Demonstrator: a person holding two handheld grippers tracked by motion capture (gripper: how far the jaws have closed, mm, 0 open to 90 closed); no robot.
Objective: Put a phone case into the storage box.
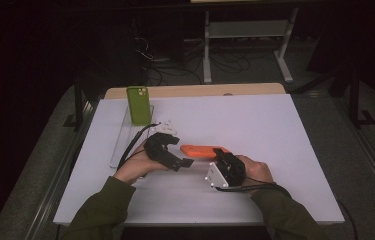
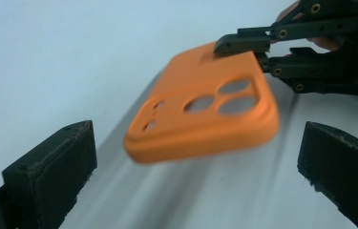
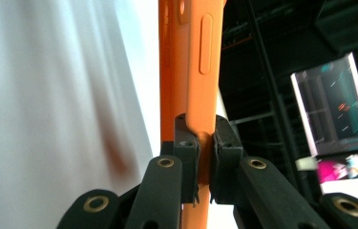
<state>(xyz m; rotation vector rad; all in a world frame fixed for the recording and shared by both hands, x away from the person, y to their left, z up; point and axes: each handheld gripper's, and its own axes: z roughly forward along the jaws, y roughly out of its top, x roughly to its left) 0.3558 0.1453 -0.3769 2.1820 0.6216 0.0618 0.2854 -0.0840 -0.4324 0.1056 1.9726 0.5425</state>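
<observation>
An orange phone case (image 1: 202,150) hangs above the white table (image 1: 275,130), a little toward the near edge from the middle, with one end pinched in the right gripper (image 1: 220,159). In the right gripper view, the two black pads close tightly on the case's (image 3: 193,71) edge, one on either side, and the side button moulding shows just beyond them. The case's free end, the one with the camera cut-outs, points toward the left gripper (image 1: 177,159), whose jaws stand wide apart. In the left gripper view the case (image 2: 205,112) floats between those two jaws, clear of both, its back face tilted up and slightly blurred, while the right gripper (image 2: 243,45) clamps its far end. Both hands sit close together near the table's near edge, the left hand (image 1: 137,167) just left of the case and the right hand (image 1: 255,170) just right of it. A green phone case (image 1: 139,105) stands upright near the far left corner, at the far end of a clear tray (image 1: 120,142) that runs along the left side of the table, well apart from the orange one.
</observation>
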